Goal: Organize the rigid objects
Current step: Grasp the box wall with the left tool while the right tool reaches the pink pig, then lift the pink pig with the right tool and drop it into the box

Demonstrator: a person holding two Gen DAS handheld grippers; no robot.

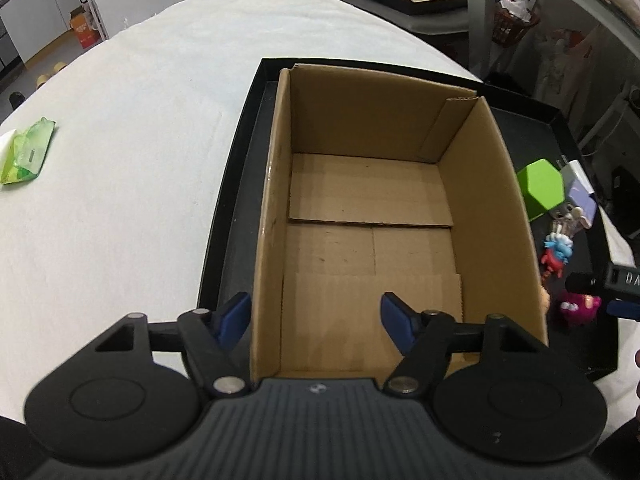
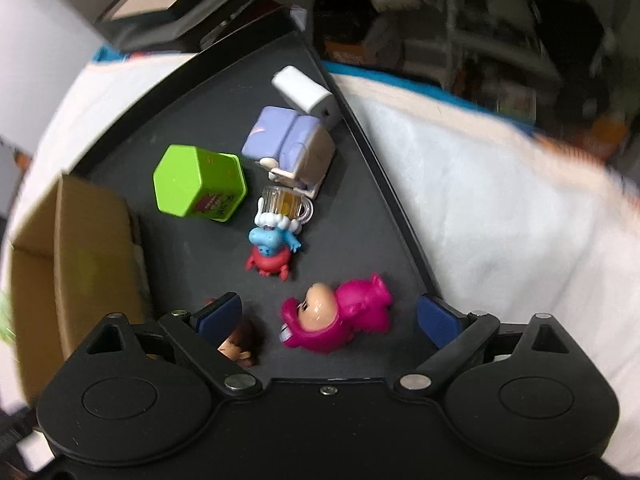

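Left wrist view: empty cardboard box [image 1: 372, 216] fills the black tray's [image 1: 236, 184] left side; left gripper [image 1: 316, 322] gapes astride its near-left wall. Only the right wrist shows the right gripper [image 2: 330, 326] spread over the pink figure [image 2: 340, 318]; green hexagonal box's [image 2: 196, 178] label unreadable.

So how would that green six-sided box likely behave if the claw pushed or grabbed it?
The green box looks like hard, smooth plastic, so probably stiff and a bit slippery. It lies on a flat side on the black tray, so it would likely slide, not roll. Probably hollow and light.
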